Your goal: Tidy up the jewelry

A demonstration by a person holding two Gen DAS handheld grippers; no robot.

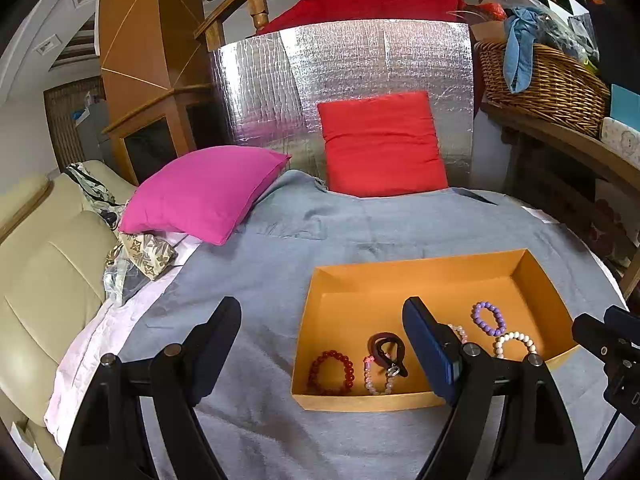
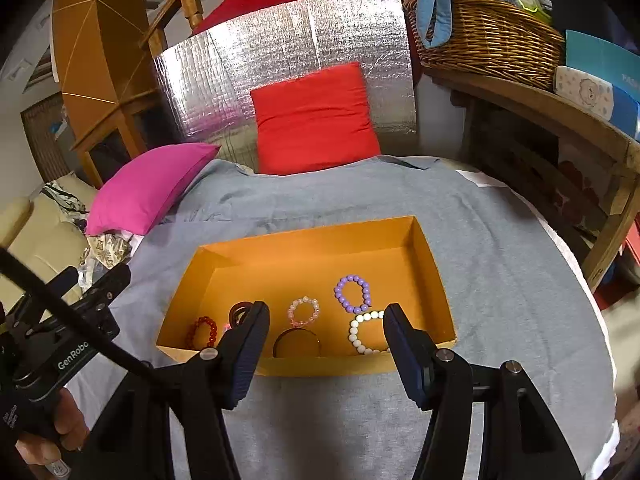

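A grey blanket point(image 2: 400, 208) fills the lower half of both views, spread over a round-edged surface. Behind it, in the upper middle of the frame, stands a silver foil panel point(image 2: 280, 36) with a red cushion point(image 2: 314, 120) leaning against it. A magenta pillow point(image 2: 152, 184) lies at the left edge of the blanket, and a wicker basket point(image 2: 488, 36) sits on a wooden shelf at the upper right. A cream sofa point(image 1: 48, 264) shows at the far left of the left wrist view.

On the blanket, at centre in the right wrist view and lower right of centre in the left one, rests an open orange box point(image 2: 304, 240). All the jewelry lies on its floor near the front wall. From left to right in the right wrist view: a dark red bead bracelet point(image 2: 202, 332), a dark leather band point(image 2: 238, 312) partly hidden behind a finger, a pale pink bead bracelet point(image 2: 304, 311), a brown bangle point(image 2: 297, 343) in front of it against the front wall, a purple bead bracelet point(image 2: 353, 294) and a white bead bracelet point(image 2: 366, 334).

The right gripper point(image 2: 326, 354) hovers just in front of the box's front wall, its jaws standing moderately wide with nothing between them. The left gripper point(image 1: 320, 352) hangs to the left of the box, jaws wide and empty, one finger overlapping the box in its own view. A hand point(image 2: 60, 432) grips that tool at the lower left of the right wrist view.
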